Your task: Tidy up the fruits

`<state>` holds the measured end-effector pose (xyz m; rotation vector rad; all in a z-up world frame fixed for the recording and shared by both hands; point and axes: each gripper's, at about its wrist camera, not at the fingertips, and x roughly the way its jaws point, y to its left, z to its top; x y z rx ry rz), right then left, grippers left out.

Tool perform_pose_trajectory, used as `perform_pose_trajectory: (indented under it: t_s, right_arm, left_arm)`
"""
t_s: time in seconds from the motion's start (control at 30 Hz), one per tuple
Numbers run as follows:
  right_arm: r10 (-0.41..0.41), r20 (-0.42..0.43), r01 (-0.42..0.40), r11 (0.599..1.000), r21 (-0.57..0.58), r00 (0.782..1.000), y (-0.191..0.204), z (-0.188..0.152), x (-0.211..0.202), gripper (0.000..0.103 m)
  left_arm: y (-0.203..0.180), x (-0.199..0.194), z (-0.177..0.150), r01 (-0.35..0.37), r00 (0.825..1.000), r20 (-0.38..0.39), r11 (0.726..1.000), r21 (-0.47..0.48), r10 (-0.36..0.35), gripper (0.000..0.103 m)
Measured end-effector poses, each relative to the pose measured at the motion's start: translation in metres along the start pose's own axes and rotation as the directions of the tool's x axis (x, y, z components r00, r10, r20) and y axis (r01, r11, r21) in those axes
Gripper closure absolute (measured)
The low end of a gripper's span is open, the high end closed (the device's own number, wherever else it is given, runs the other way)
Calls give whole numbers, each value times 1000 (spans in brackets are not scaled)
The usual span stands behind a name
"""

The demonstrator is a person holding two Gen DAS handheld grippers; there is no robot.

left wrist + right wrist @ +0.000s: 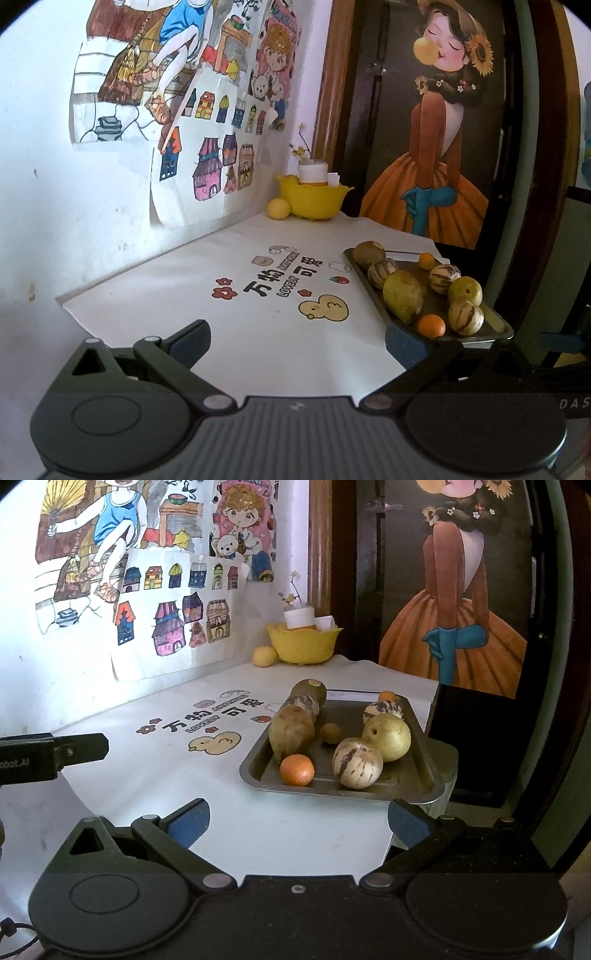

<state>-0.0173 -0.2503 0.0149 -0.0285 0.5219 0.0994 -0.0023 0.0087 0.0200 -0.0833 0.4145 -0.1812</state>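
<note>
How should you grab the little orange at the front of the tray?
Take the orange across its round middle, coming down from above with the open right hand-held gripper. It sits against the tray's near rim, with a big brownish fruit close behind it, so a low approach from the front would likely hit the rim. Its left and right sides look free.

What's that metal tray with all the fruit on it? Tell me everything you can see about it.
The shallow rectangular grey metal tray has rounded corners and a raised rim, dull and slightly shiny. It lies flat on the white printed tablecloth at the table's right edge, its near right corner seeming to reach the cloth's edge. It holds about nine fruits: small orange mandarins, cream purple-striped melons, yellow-green pears and brownish fruits. Neither gripper touches it.
</note>
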Motion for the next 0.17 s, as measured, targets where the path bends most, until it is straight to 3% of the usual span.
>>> perform_pose_trajectory:
  t_s: [0.17]
  right_arm:
    - [5,-3,-5,1000,-6,1000,-1,0,1,1]
  left_arm:
    - [0,0,0,6,1000,-5,1000,-6,-6,0]
